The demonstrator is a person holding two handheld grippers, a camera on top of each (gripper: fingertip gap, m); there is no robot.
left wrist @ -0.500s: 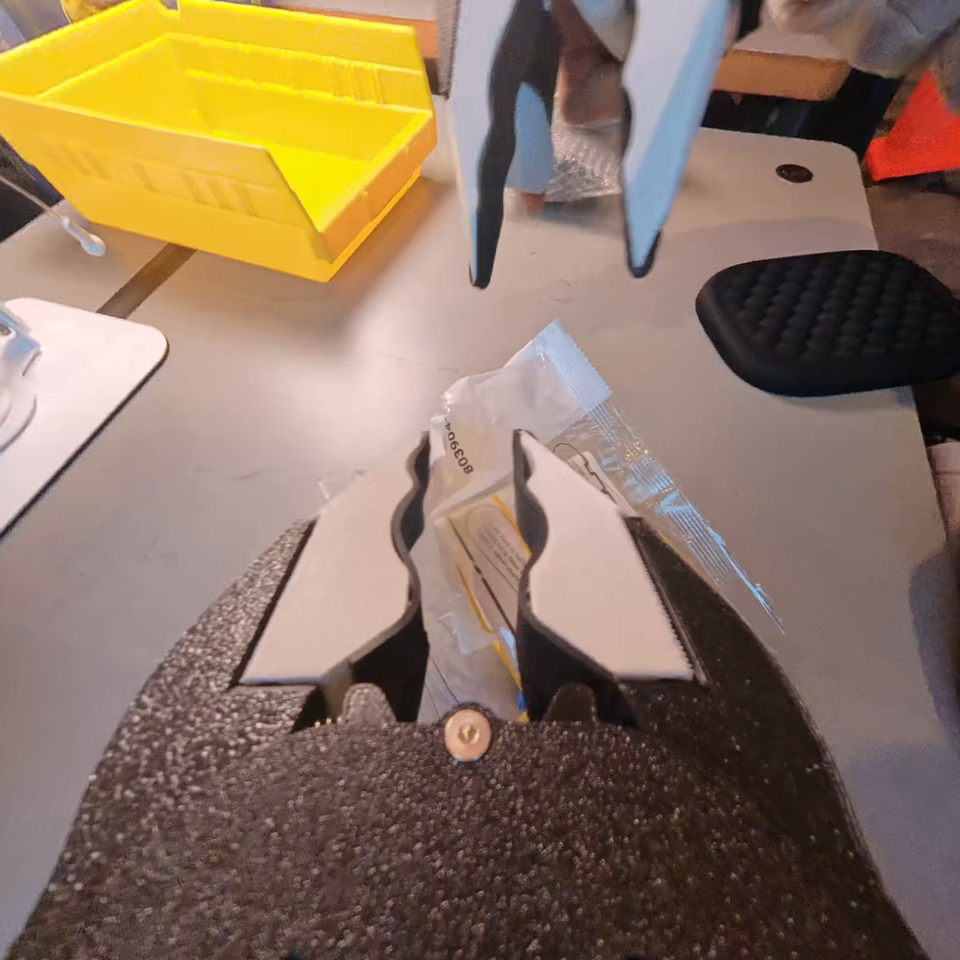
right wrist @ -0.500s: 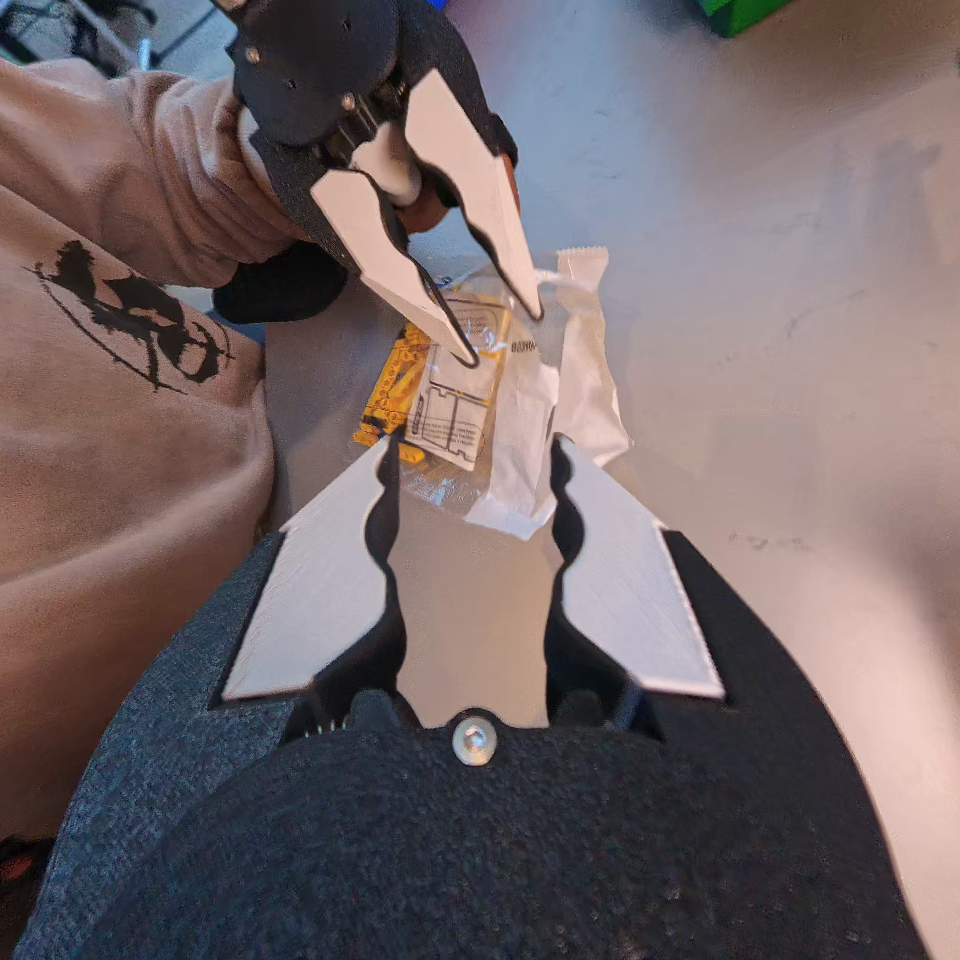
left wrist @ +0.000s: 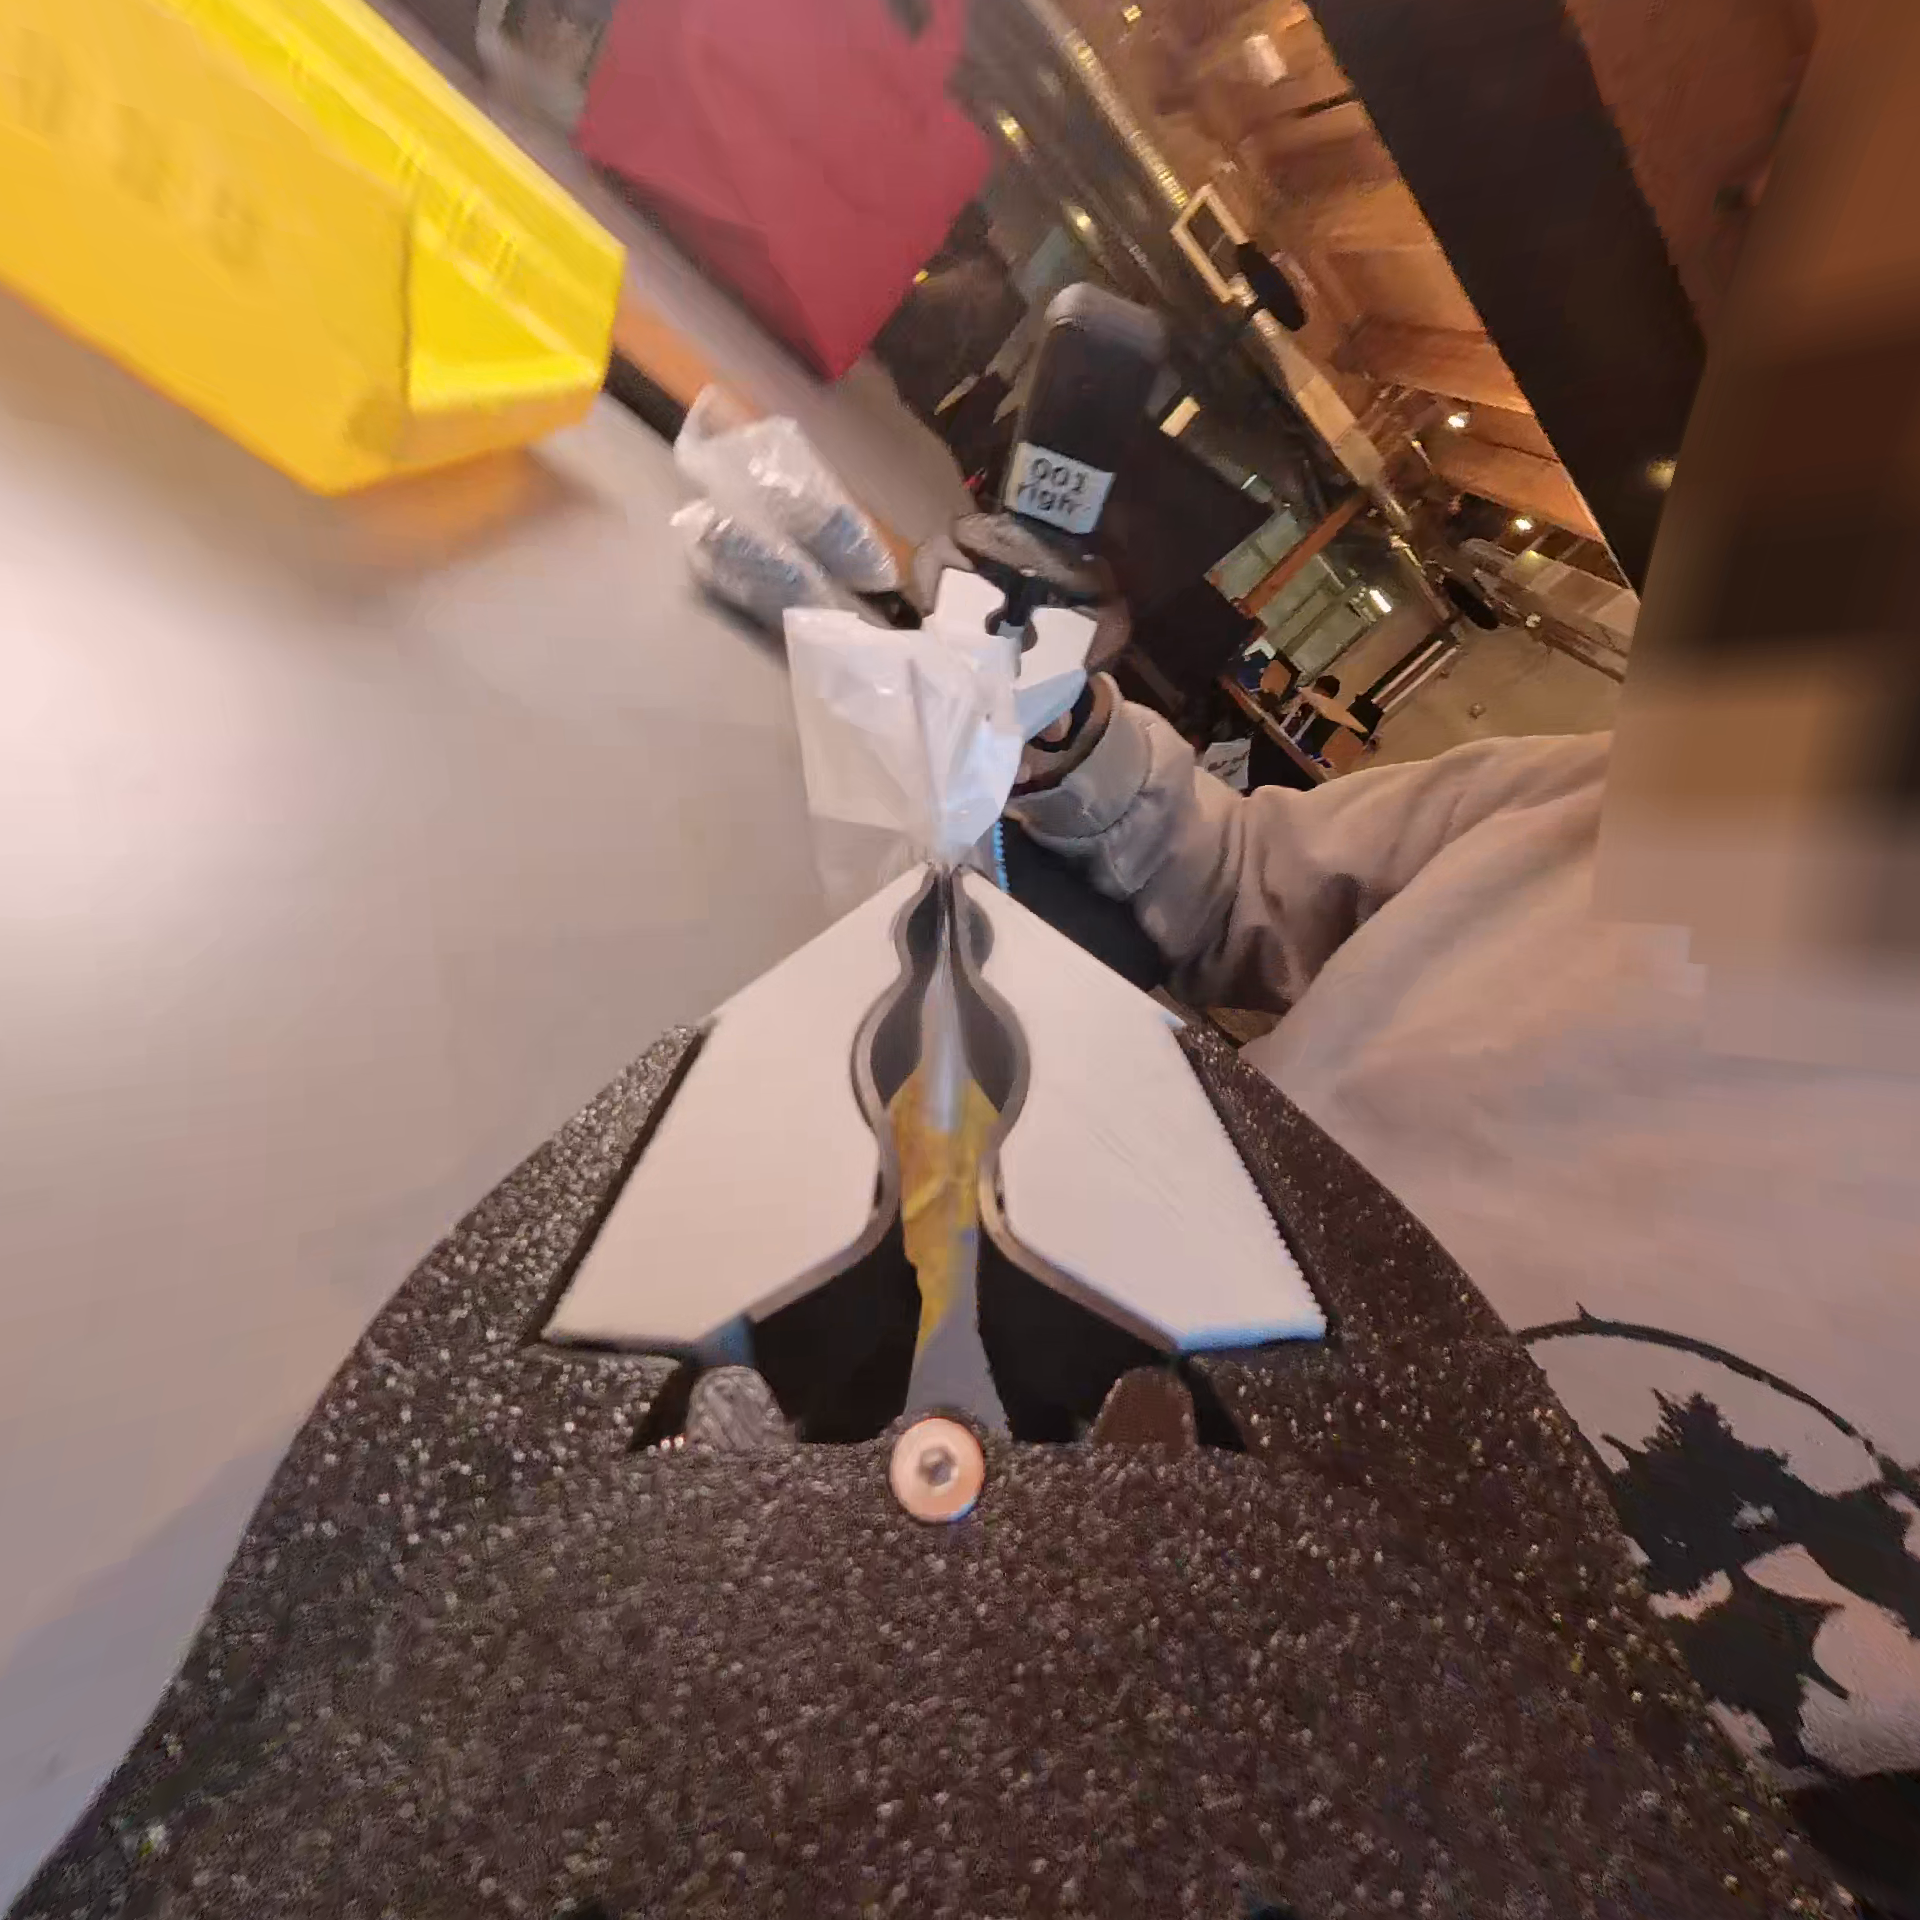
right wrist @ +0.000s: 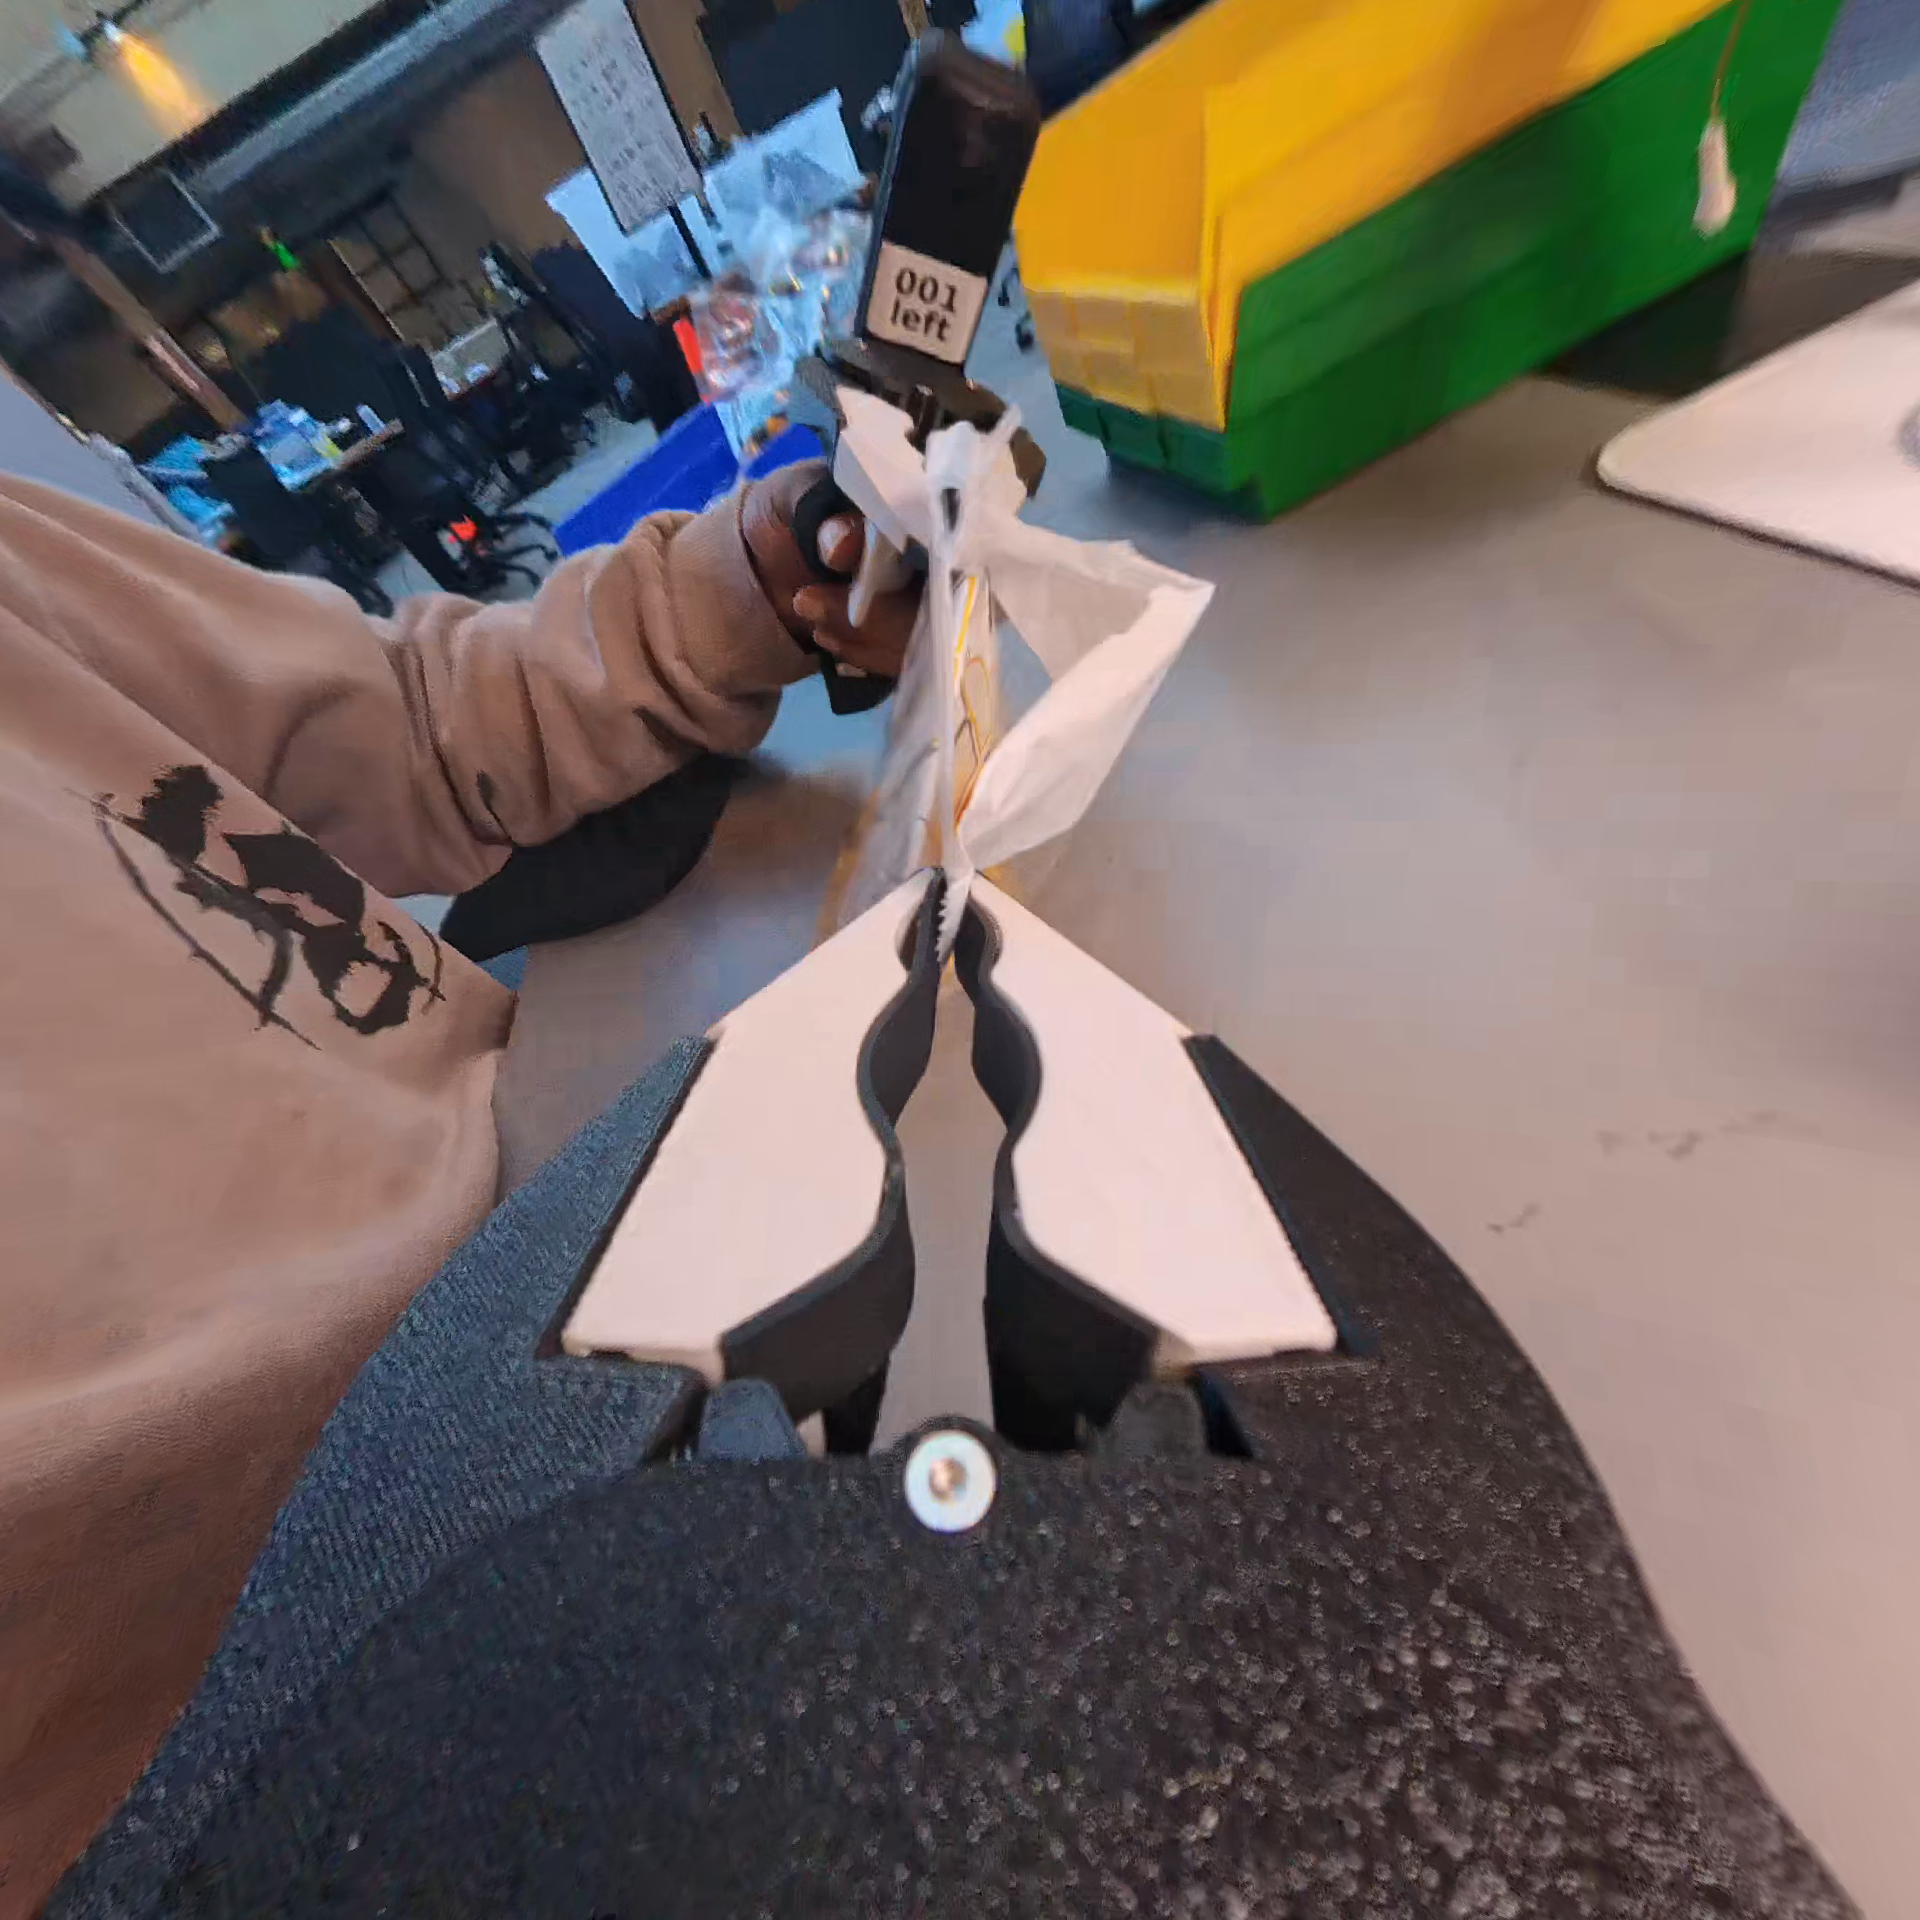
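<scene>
Left gripper and right gripper face each other above the grey table, each clenched on an opposite end of one clear plastic bag, which is stretched between them clear of the tabletop. In the left wrist view the bag's film runs back between the closed fingers, with yellow contents lodged in the gap behind the tips. In the right wrist view only the bag's serrated edge is pinched at the fingertips. Each gripper is held by a hand in a beige sleeve; the left forearm lies just above a black pad. A yellow bin stands well apart on the table's far side, stacked with a green bin; a crumpled bag lies near it. A white board lies on the table to the right. Bare tabletop surrounds the bag.
</scene>
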